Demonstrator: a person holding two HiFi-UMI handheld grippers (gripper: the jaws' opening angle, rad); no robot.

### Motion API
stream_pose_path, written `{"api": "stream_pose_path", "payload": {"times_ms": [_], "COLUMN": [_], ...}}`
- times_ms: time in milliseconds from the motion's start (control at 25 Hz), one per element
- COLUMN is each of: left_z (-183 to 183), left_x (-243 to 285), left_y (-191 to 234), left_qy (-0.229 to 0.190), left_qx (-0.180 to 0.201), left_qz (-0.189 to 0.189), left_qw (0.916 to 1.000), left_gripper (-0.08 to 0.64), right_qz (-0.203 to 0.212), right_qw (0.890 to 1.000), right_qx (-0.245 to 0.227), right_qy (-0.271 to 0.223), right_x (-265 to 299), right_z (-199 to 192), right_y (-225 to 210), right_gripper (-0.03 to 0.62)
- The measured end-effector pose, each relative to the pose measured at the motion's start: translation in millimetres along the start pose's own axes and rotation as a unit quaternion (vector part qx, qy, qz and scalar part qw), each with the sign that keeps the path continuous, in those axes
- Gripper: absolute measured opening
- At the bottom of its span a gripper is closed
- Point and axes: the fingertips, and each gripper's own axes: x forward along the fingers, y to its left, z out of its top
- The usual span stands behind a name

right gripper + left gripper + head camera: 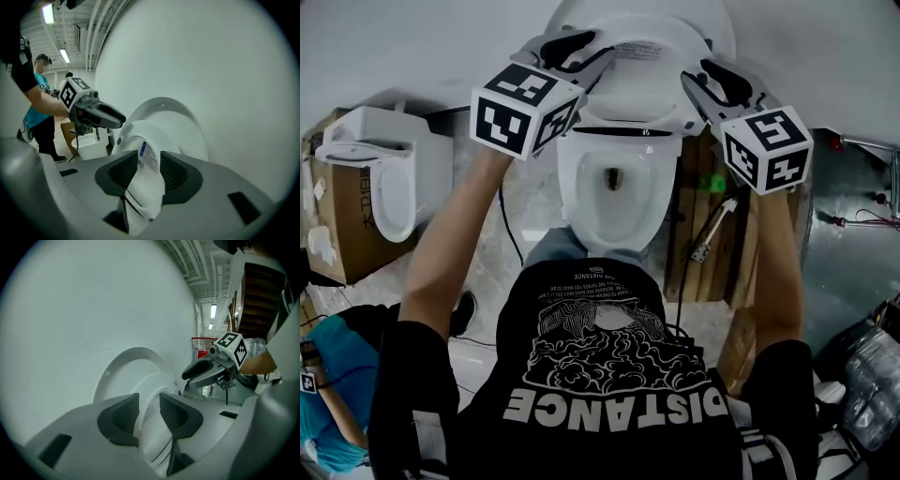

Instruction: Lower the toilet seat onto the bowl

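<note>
The white toilet bowl (581, 202) stands below me in the head view. Its seat (642, 94) is raised, leaning on the upright lid (581, 11) at the wall. My left gripper (602, 54) is at the seat's upper left edge and my right gripper (692, 80) at its right edge. In the left gripper view the jaws of the left gripper (149, 411) stand apart, with the seat (157, 385) showing in the gap. In the right gripper view the right gripper (149, 168) is also open, and the seat's labelled rim (143, 140) lies between its pads.
A second white toilet (389, 178) sits on a cardboard box (342, 220) at the left. Wooden pallet boards (712, 244) stand right of the bowl. A person in a teal shirt (337, 375) is at the lower left. A white wall (412, 47) backs the toilet.
</note>
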Motion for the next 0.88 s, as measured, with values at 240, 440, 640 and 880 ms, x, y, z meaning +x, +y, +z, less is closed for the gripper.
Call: {"api": "stream_pose_path", "payload": {"times_ms": [240,440,640,880], "left_z": [10.4,6.1,9.7,7.1], "left_x": [17.4,31.0,37.7,43.2], "left_y": [12.8,18.5,20.3,28.2], "left_qy": [0.014,0.030,0.031,0.045], "left_qx": [0.041,0.056,0.054,0.047], "left_qz": [-0.018,-0.026,-0.025,-0.004], "left_qw": [0.9989,0.9977,0.9978,0.9979], "left_gripper": [0.172,0.173,0.173,0.173], "right_qz": [-0.005,0.021,0.060,0.079], "right_qw": [0.999,0.999,0.997,0.995], "right_qx": [-0.032,-0.022,-0.029,-0.041], "right_qy": [0.005,0.008,0.032,0.055], "right_x": [14.3,30.0,43.3,57.5], "right_z": [15.4,21.7,18.6,15.2], "right_y": [-27.4,-42.8,-45.9,-44.6], "right_gripper": [0.167,0.173,0.183,0.183]}}
